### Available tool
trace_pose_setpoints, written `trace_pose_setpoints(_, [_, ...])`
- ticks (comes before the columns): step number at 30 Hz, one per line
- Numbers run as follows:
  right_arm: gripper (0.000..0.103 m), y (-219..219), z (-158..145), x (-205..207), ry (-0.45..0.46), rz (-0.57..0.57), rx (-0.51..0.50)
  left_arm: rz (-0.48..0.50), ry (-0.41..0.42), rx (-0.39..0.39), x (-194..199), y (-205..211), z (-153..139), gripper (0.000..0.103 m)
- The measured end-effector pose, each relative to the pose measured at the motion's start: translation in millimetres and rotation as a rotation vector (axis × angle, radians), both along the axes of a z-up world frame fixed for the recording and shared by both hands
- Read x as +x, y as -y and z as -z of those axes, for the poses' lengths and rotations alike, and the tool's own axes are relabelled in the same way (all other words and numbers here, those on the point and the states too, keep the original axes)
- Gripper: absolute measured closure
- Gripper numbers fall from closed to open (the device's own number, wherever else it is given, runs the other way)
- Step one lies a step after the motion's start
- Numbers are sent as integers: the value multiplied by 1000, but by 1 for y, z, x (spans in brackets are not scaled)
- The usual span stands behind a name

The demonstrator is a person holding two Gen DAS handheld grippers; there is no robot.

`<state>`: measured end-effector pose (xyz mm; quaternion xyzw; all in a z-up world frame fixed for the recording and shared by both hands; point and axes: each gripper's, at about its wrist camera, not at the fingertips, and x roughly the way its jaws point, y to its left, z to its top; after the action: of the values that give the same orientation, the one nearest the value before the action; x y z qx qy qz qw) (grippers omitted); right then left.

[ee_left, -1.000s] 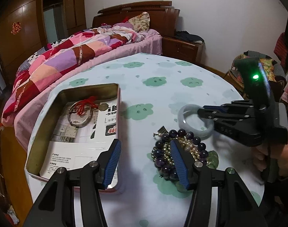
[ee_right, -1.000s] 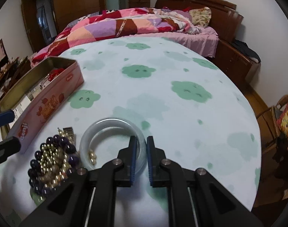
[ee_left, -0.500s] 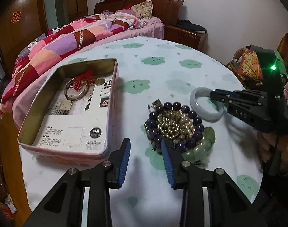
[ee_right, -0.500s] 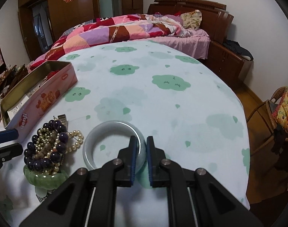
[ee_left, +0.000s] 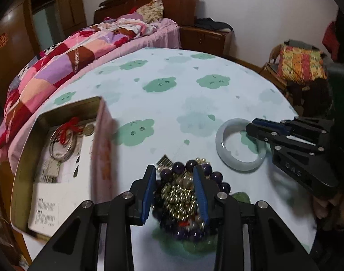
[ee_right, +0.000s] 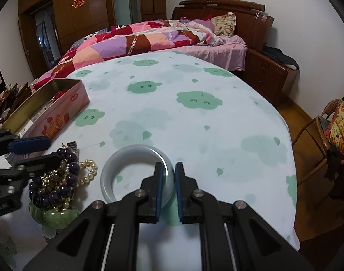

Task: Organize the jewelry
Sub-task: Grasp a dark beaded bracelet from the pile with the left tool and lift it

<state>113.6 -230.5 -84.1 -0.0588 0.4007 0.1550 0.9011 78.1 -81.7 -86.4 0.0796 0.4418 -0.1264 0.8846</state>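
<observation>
A heap of dark purple and gold beads (ee_left: 181, 194) lies on the cloud-print tablecloth, on top of a green jade piece (ee_right: 56, 214). My left gripper (ee_left: 173, 171) hangs over the heap with its jaws part open. The beads show between its blue pads, and no squeeze is visible. From the right wrist view, the left gripper (ee_right: 51, 149) sits at the heap's (ee_right: 56, 180) left edge. My right gripper (ee_right: 169, 166) is shut on the near rim of a pale jade bangle (ee_right: 106, 180), which lies flat to the right of the heap (ee_left: 226, 155).
A pink tin (ee_left: 20, 162) stands open at the left, holding a silver bangle with red cord (ee_left: 63, 140) on printed paper. Pearls (ee_right: 88, 174) trail from the heap. A bed stands behind the table, and a chair with colourful cloth (ee_right: 338, 126) to the right.
My left gripper's jaws narrowed, drew back, then came forward and down over the bead heap. The right gripper stayed clamped on the bangle's rim.
</observation>
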Motion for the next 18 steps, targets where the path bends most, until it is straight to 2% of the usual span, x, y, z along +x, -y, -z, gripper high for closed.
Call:
trace_pose_setpoints(4, [91,0,0,-1,7,0,-1,22,-45,-9,12,3,8,68])
trace_pose_setpoints(11, [91,-1,0,-1,8,0,-1,31,-78,-81,16,-5,12,69])
trace_pose_setpoints(12, [91,-1,0,-2,9,0,-1,32,-77,-83,15,-5,11,79])
trace_pose_setpoints(13, [91,-1,0,-2,10,0,-1,34,-75,-67,14,-4,11,84])
trace_pose_setpoints(18, [91,0,0,-1,8,1,-4,51,-77,-68,12,-4,11,84])
